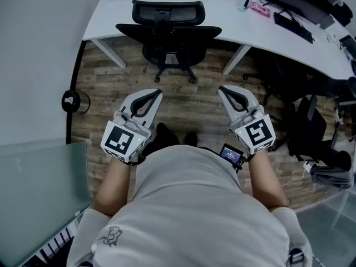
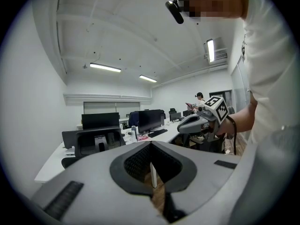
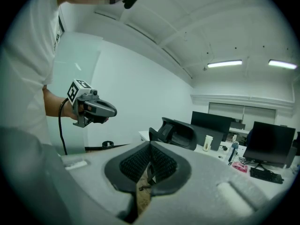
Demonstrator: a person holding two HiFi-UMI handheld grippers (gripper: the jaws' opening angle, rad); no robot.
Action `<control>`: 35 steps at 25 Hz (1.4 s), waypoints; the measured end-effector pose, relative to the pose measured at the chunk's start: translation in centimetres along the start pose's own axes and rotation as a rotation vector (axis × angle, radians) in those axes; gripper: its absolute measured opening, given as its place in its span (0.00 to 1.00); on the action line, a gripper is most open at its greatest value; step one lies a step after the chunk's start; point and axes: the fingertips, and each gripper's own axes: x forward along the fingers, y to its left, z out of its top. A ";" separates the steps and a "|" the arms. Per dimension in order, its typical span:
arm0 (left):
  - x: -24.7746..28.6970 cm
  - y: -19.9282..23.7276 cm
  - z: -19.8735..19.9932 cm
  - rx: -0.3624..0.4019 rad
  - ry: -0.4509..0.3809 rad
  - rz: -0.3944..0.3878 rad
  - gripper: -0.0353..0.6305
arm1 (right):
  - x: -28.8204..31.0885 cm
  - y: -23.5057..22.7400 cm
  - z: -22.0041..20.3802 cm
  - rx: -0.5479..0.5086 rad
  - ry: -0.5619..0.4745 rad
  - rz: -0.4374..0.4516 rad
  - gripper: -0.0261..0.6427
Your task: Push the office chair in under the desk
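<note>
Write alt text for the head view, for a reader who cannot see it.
A black office chair stands at the edge of a white desk, across wood floor from the person. The left gripper and right gripper point toward it, shut and empty.

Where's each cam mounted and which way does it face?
Head view: on the head, steeply down at office chair and desk; shows torso, forearms, left gripper, right gripper.
Left gripper view: on the left gripper, along its shut fingers toward the desk; shows right gripper, shirt.
Right gripper view: on the right gripper, along its shut fingers toward the office chair; shows left gripper, forearm.
Shared: all see the office chair.
</note>
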 end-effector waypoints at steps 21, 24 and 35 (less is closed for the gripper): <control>-14.4 0.3 -2.3 0.037 -0.003 -0.087 0.05 | -0.9 15.0 3.4 0.018 0.013 -0.102 0.04; -16.6 0.5 -2.8 0.033 -0.013 -0.096 0.05 | -0.4 17.3 4.1 0.022 0.002 -0.114 0.04; -21.1 1.4 -3.9 0.002 -0.037 -0.104 0.05 | 1.1 23.3 5.2 0.049 0.007 -0.098 0.04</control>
